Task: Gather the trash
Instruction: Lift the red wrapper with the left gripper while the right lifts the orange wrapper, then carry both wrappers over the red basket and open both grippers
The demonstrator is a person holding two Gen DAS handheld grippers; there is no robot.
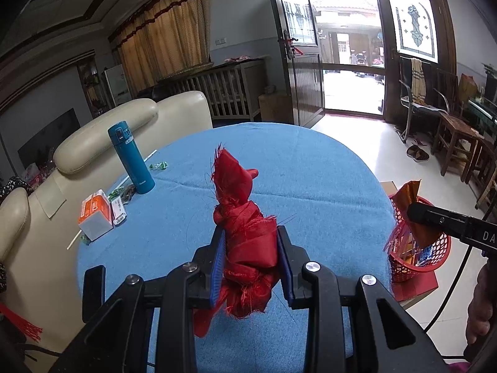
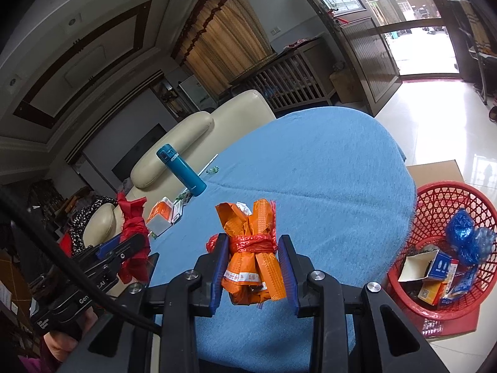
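— How far along is the collection?
— The left gripper (image 1: 250, 258) clamps a red cloth wad (image 1: 245, 227) at frame centre; the right gripper (image 2: 253, 267) squeezes an orange bundle (image 2: 253, 248).
— And the rest?
— The red basket (image 2: 435, 199), lower right, holds some trash; wrappers (image 1: 158, 165) remain upper left.

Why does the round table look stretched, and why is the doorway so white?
Left wrist view: the fisheye lens bends the blue table, and daylight overexposes the open doorway. Right wrist view: the same curving, strongest at the dark corners; glare whitens the floor by the red basket.
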